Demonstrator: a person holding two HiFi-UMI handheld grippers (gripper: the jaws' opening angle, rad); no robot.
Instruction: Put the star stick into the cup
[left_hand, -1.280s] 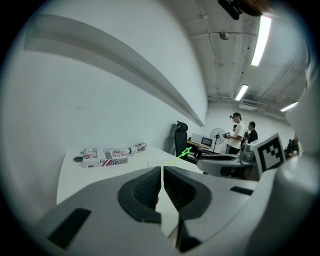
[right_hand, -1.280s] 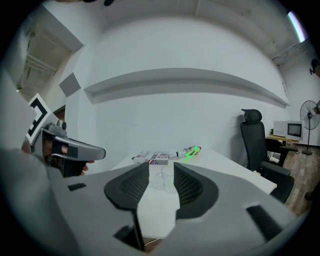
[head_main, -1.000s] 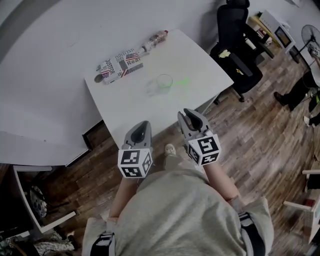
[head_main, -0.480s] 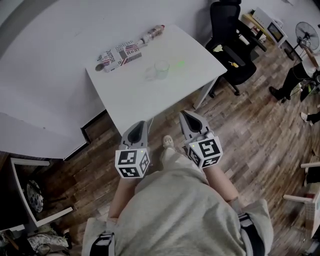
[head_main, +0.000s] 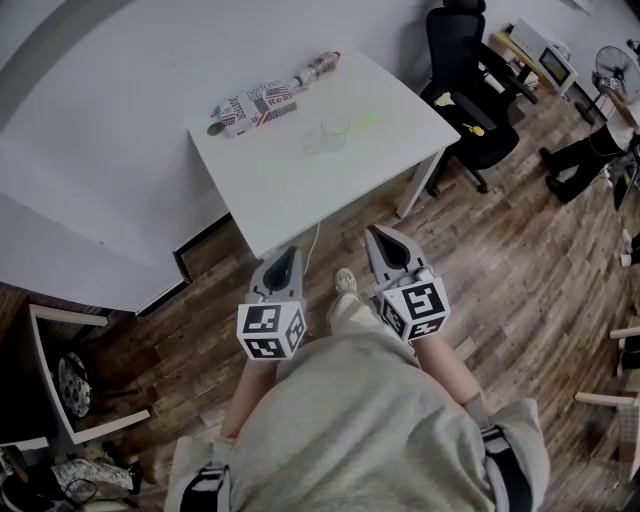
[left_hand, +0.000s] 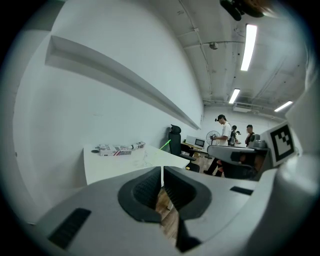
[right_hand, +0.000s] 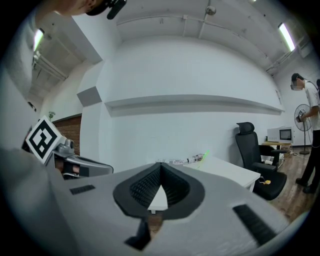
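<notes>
A clear cup (head_main: 334, 128) stands on the white table (head_main: 290, 190), with the green star stick (head_main: 368, 121) lying just to its right. Both grippers hang over the wooden floor in front of the person's body, short of the table's near edge. My left gripper (head_main: 283, 256) is shut with nothing in it, and so is my right gripper (head_main: 386, 236). In the left gripper view the left gripper (left_hand: 162, 170) shows closed pads, with the cup (left_hand: 145, 159) and the star stick (left_hand: 165, 144) far off. In the right gripper view the right gripper (right_hand: 160, 167) is closed, and the star stick (right_hand: 205, 156) glows on the distant table.
A print-covered box (head_main: 255, 105) and a bottle (head_main: 318, 68) lie along the table's far edge by the white wall. A black office chair (head_main: 470, 80) stands right of the table. People (left_hand: 225, 135) stand farther right. A white stool frame (head_main: 60, 370) is at my left.
The right gripper's jaws have closed from partly open. The table now sits farther from both grippers, which stay low in front of the body.
</notes>
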